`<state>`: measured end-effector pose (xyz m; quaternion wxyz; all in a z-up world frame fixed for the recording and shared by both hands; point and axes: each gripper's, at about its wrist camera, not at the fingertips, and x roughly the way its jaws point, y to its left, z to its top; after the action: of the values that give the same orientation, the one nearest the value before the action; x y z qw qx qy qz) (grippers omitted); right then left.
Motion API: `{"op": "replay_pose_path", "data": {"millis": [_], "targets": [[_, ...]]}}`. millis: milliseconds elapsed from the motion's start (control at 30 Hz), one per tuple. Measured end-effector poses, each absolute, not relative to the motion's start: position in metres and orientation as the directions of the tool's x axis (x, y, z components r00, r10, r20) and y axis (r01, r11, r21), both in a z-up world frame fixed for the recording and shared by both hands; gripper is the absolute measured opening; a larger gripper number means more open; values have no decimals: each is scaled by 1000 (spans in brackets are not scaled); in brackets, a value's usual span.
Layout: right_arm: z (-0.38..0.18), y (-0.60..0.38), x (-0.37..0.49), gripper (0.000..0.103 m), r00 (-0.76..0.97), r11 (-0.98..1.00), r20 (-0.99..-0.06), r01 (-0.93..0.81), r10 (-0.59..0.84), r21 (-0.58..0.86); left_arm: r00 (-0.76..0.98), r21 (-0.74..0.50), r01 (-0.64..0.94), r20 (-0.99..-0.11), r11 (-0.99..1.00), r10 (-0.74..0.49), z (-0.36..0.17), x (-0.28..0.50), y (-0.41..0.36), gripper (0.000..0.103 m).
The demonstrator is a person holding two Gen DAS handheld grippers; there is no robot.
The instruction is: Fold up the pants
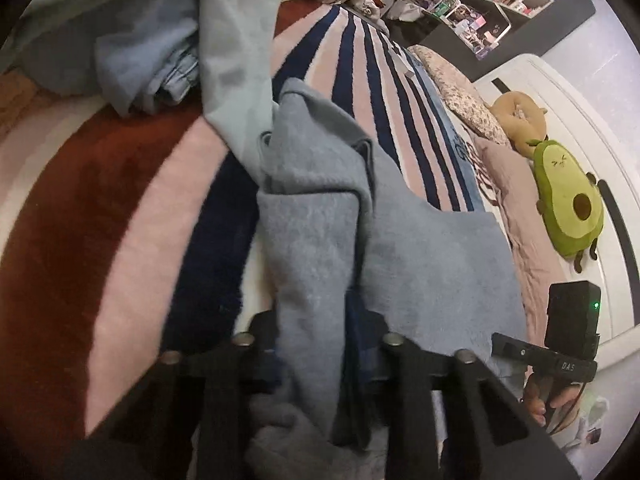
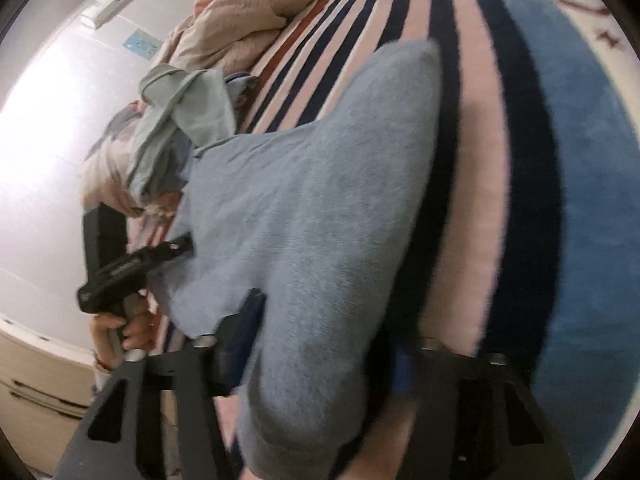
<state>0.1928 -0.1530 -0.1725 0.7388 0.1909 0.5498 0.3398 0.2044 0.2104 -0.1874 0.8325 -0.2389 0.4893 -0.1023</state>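
Note:
Grey-blue fleece pants (image 1: 320, 224) lie across a striped blanket (image 1: 120, 216) on a bed. My left gripper (image 1: 316, 344) is shut on a bunched edge of the pants, which drape over its fingers. My right gripper (image 2: 324, 344) is shut on another edge of the same pants (image 2: 320, 200), the cloth filling the gap between its fingers. In the left wrist view the right gripper (image 1: 548, 360) shows at lower right, held by a hand. In the right wrist view the left gripper (image 2: 132, 268) shows at left, beside the pants' edge.
A pile of pale green and blue clothes (image 1: 168, 40) lies on the blanket beyond the pants. An avocado plush (image 1: 568, 200) and pillows (image 1: 468, 100) sit along the white headboard. A rumpled beige duvet (image 2: 248, 28) lies at the bed's far end. Shelves (image 1: 500, 4) stand behind.

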Motion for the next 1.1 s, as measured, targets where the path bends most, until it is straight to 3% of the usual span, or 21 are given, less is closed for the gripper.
{"op": "replay_pose_path", "data": {"millis": [67,233,633,1100], "targets": [[-171,-148,191,37,180,713,-698,-314,693,627,511,-484,-53,-765,873,-393,-180,203,207,12],[-148,-135,183,23,231,733,-709,-376,666,567,558,-396,-12,-765,918,-322,-152,194,197,9],[-108,-68,160,22,217,674,-672,-494,708,550,639,-239,-71,-756,969,-140,-99,152,253,9],[-105,59,146,21,108,594,-676,-590,729,547,646,-209,-239,-763,948,-5,-90,106,364,9]]}}
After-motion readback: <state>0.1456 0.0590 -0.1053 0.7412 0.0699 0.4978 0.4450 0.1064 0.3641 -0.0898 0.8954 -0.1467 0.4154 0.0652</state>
